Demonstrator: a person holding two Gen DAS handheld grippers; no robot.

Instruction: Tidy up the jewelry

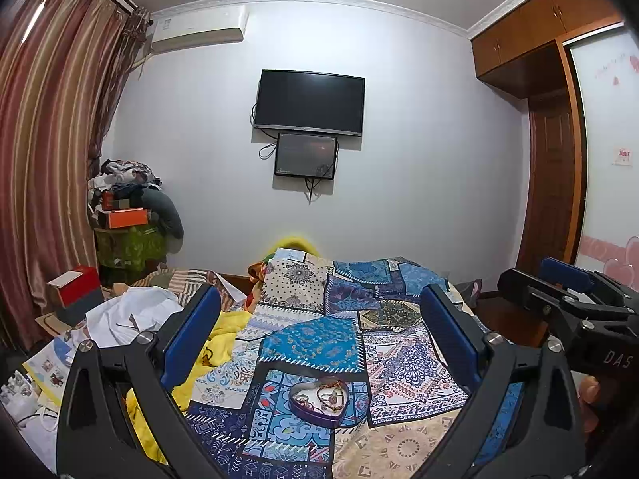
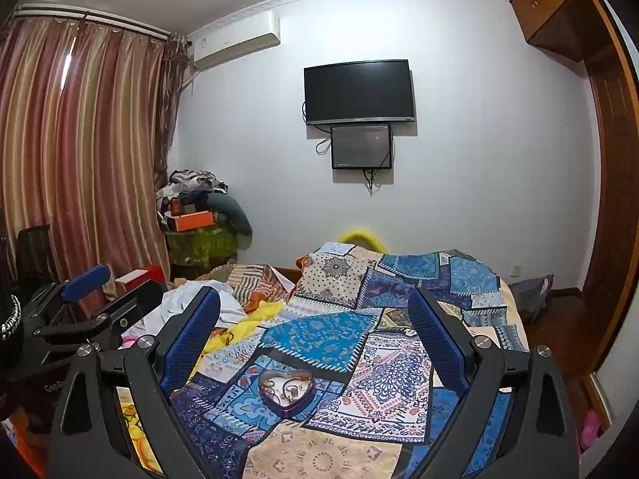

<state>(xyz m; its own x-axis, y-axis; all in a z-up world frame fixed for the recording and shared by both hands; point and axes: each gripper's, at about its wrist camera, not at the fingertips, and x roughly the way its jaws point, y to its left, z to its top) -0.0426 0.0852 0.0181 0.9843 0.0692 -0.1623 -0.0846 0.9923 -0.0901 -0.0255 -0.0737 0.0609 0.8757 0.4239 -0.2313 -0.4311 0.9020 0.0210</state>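
A purple heart-shaped tin (image 1: 322,402) lies on the patchwork bedspread (image 1: 319,339), holding rings and a red-and-gold bracelet (image 1: 331,393). My left gripper (image 1: 319,311) hovers above and behind the tin, open and holding nothing. In the right wrist view the same tin (image 2: 286,393) sits low between the blue pads, with small jewelry pieces inside. My right gripper (image 2: 313,311) is open too, nothing between its fingers. Each view catches the other gripper at its edge: the right gripper (image 1: 567,291) on the right side, the left gripper (image 2: 80,299) on the left side.
A yellow blanket (image 1: 223,343), white cloth (image 1: 127,315) and papers crowd the bed's left side. A red box (image 1: 74,285) and a pile of clothes (image 1: 127,199) stand by the curtain. A TV (image 1: 309,101) hangs on the far wall; a wooden wardrobe (image 1: 559,159) stands right.
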